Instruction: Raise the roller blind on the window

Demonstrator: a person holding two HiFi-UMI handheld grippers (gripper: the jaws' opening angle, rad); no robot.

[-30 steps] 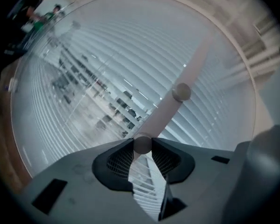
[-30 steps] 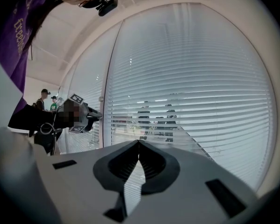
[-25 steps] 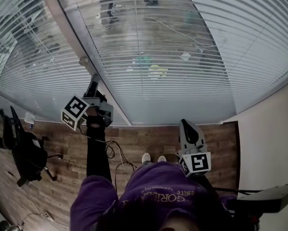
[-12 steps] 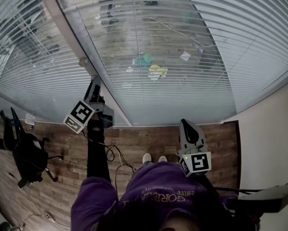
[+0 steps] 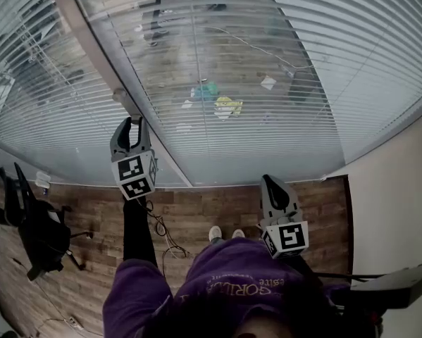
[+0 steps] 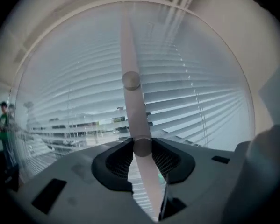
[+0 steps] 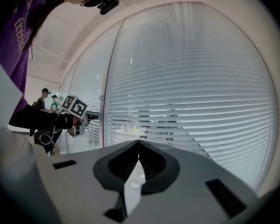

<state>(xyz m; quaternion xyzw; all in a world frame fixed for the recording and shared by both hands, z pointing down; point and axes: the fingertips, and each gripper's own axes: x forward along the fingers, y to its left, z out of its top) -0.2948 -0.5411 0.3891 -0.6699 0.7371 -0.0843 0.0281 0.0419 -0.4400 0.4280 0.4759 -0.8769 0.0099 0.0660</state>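
Observation:
A slatted blind (image 5: 267, 62) covers the big window and hangs down to the sill. A pale mullion (image 5: 91, 48) runs between two panes, with a round knob (image 5: 119, 94) on it. My left gripper (image 5: 129, 123) is up against this mullion. In the left gripper view, the left gripper (image 6: 142, 146) is shut on a lower knob (image 6: 142, 147) of the post (image 6: 130, 55), below the upper knob (image 6: 131, 80). My right gripper (image 5: 276, 184) hangs low near the person's waist, shut with nothing in it; the right gripper (image 7: 139, 146) faces the blind (image 7: 191, 78).
A black office chair (image 5: 34, 224) stands at the left on the wooden floor. Loose cables (image 5: 161, 231) lie near the person's feet. A plain wall (image 5: 401, 210) closes the right side, with a dark desk edge (image 5: 394, 291) below. People (image 6: 2, 125) stand far to the left.
My left gripper has risen and turned towards the mullion, its marker cube now facing the head camera, and its jaws now sit on the lower knob. The right gripper has stayed put.

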